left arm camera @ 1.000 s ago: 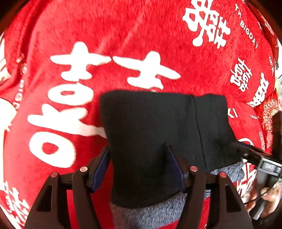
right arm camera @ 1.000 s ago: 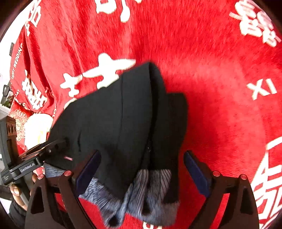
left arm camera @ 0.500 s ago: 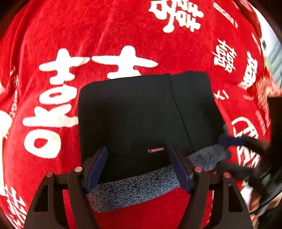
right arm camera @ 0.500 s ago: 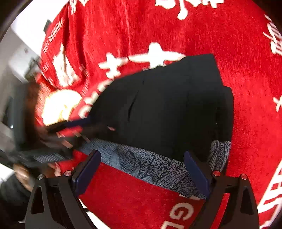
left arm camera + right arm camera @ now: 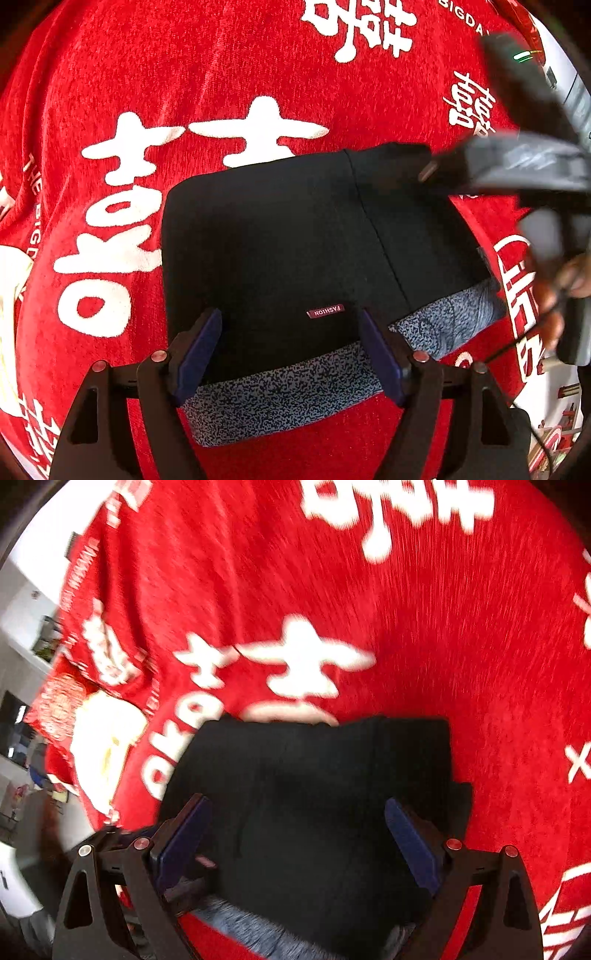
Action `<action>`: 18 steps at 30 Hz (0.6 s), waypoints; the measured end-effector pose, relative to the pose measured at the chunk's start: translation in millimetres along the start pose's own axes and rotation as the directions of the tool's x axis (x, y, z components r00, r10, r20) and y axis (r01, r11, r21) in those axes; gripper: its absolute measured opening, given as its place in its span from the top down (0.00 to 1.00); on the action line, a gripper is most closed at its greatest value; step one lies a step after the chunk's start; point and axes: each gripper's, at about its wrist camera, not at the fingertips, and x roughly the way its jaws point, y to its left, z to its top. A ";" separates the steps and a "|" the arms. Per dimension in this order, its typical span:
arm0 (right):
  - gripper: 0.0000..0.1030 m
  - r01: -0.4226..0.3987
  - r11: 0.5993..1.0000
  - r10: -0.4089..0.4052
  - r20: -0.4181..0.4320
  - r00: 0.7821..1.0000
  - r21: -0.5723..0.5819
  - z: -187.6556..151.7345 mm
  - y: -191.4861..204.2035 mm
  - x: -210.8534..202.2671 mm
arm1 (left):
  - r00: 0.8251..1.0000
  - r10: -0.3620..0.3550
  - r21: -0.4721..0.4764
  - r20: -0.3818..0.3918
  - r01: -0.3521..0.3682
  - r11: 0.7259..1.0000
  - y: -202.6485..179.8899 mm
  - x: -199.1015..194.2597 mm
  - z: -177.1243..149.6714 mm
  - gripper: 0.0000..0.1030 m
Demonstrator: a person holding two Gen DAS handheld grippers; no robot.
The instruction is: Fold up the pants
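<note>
Black claw (image 5: pixel 290 350), blue pads (image 5: pixel 197 350), red-capped screws (image 5: pixel 159 356)

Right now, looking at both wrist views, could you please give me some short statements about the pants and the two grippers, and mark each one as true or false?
1. The black pants lie folded on a red cloth with white characters. True.
2. The left gripper is clamped on the speckled grey waistband. False: its jaws have just been opening and its pads press on nothing.
3. A small label reads FASHION. True.
4. The right gripper holds the pants in the air. False: it is open above the pants, which lie on the cloth.
</note>
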 end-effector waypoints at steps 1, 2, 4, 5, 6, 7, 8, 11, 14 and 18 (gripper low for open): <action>0.07 0.027 1.000 -0.026 -0.038 0.999 0.009 0.0 -4.1 9.6 | 1.000 -0.003 0.001 0.000 0.003 1.000 -0.2 0.3 0.1 0.21; 0.06 0.048 0.999 -0.048 -0.050 0.998 0.001 -3.1 -4.6 16.9 | 1.000 -0.001 0.000 -0.002 0.001 1.000 -0.4 0.4 0.4 0.21; 0.04 0.067 0.998 -0.068 -0.034 0.997 -0.022 -5.7 0.5 13.3 | 1.000 0.005 -0.002 -0.006 -0.005 1.000 -0.4 0.2 1.0 0.21; 0.04 0.093 0.995 -0.093 -0.017 0.995 -0.033 -9.4 6.3 5.6 | 1.000 0.009 -0.006 -0.004 -0.009 1.000 -0.4 -2.2 1.0 0.21; 0.04 0.116 0.992 -0.116 0.008 0.993 -0.046 -13.7 11.9 -2.6 | 1.000 0.009 -0.017 -0.002 -0.009 1.000 -0.1 -5.9 1.0 0.21; 0.04 0.143 0.988 -0.141 0.038 0.989 -0.063 -18.9 17.6 -11.2 | 1.000 0.009 -0.027 0.000 -0.009 1.000 -0.1 -8.9 0.9 0.21; 0.03 0.199 0.976 -0.192 0.083 0.978 -0.089 -29.5 27.3 -25.0 | 1.000 0.008 -0.039 0.006 -0.008 0.999 0.3 -13.3 0.7 0.21; 0.01 0.345 0.932 -0.327 0.154 0.932 -0.111 -61.0 45.1 -47.6 | 1.000 0.021 -0.069 0.016 -0.020 0.997 2.0 -22.5 -2.1 0.21; 0.01 0.396 0.914 -0.378 0.170 0.910 -0.085 -85.1 46.8 -56.9 | 0.997 0.073 -0.088 0.021 -0.071 0.994 3.2 -30.5 -9.2 0.21; 0.01 0.385 0.921 -0.375 0.135 0.917 -0.056 -112.5 47.3 -58.2 | 0.994 0.108 -0.108 0.026 -0.104 0.989 4.9 -40.8 -17.8 0.21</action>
